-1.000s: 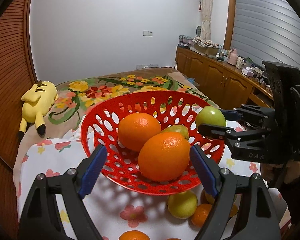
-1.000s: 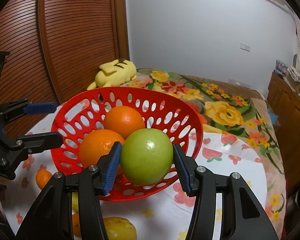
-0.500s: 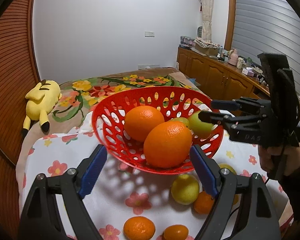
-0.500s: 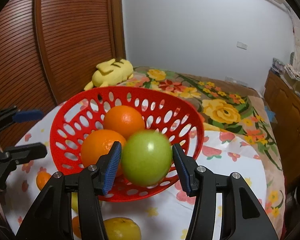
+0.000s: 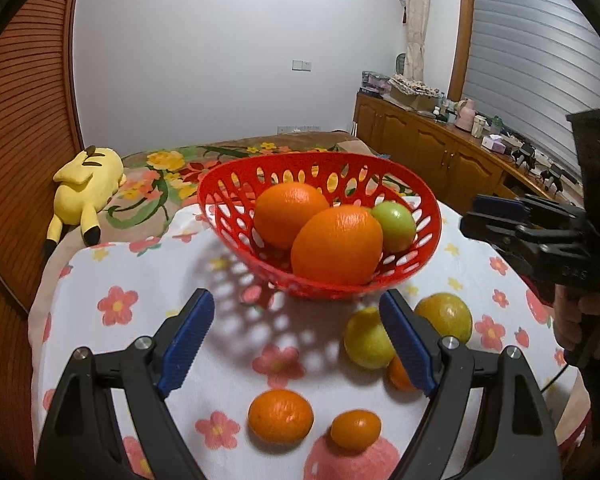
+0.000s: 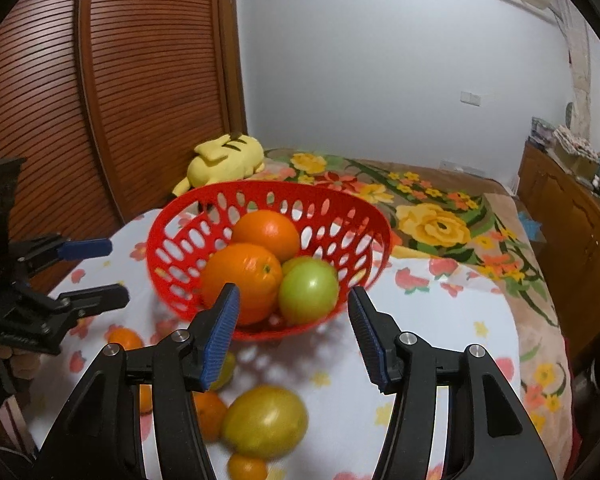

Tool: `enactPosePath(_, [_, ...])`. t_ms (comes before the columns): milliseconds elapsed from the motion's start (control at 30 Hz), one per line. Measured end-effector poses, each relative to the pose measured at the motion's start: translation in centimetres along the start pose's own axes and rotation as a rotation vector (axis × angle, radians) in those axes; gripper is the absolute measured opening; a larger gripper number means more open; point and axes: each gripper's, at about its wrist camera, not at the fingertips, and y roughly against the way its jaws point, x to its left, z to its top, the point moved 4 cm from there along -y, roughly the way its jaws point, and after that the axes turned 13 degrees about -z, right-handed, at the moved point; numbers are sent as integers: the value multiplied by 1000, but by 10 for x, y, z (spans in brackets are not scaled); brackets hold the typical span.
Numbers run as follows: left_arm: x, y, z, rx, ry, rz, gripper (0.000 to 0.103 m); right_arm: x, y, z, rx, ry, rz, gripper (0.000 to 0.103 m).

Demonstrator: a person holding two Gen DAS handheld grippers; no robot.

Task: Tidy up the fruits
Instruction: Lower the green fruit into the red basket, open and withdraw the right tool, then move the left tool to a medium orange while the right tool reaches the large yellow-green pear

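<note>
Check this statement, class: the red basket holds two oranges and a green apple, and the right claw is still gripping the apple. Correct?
Not quite. The right claw is open and empty; the green apple lies in the red basket beside the two oranges, as the right wrist view shows. The rest holds.

Red basket [image 5: 236, 200] already loaded, rest of the fruit loose on the table

Two big oranges [image 5: 336, 246] and a green apple [image 6: 309, 291] sit in the perforated basket just ahead of both tools; two yellow-green citrus [image 5: 366, 340] and three small tangerines [image 5: 280, 415] lie nearer, between and under the left tool's fingers.
</note>
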Motion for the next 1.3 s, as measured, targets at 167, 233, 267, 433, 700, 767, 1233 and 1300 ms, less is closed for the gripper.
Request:
enactPosePath(167, [4, 5, -20, 15, 17, -1, 85, 7, 9, -23, 21, -14, -11, 58])
enactPosePath(233, [7, 4, -30, 26, 24, -2, 85, 9, 10, -34, 35, -23, -15, 58])
enactPosePath(267, [8, 3, -34, 32, 27, -3, 85, 9, 11, -38, 39, -29, -15, 58])
enactPosePath(433, [16, -6, -56, 85, 56, 5, 85, 9, 15, -56, 65, -61, -9, 58])
enactPosePath(700, [20, -13, -74, 116, 77, 12, 85, 12, 13, -69, 83, -68, -14, 61])
enactPosePath(767, [22, -14, -76, 123, 80, 16, 85, 12, 9, -72, 88, -75, -19, 65])
enactPosePath(1233, [23, -22, -86, 146, 84, -17, 58, 16, -17, -84, 145, -78, -18, 71])
enactPosePath(1300, [24, -21, -87, 145, 91, -18, 55, 17, -19, -84, 148, -78, -17, 72])
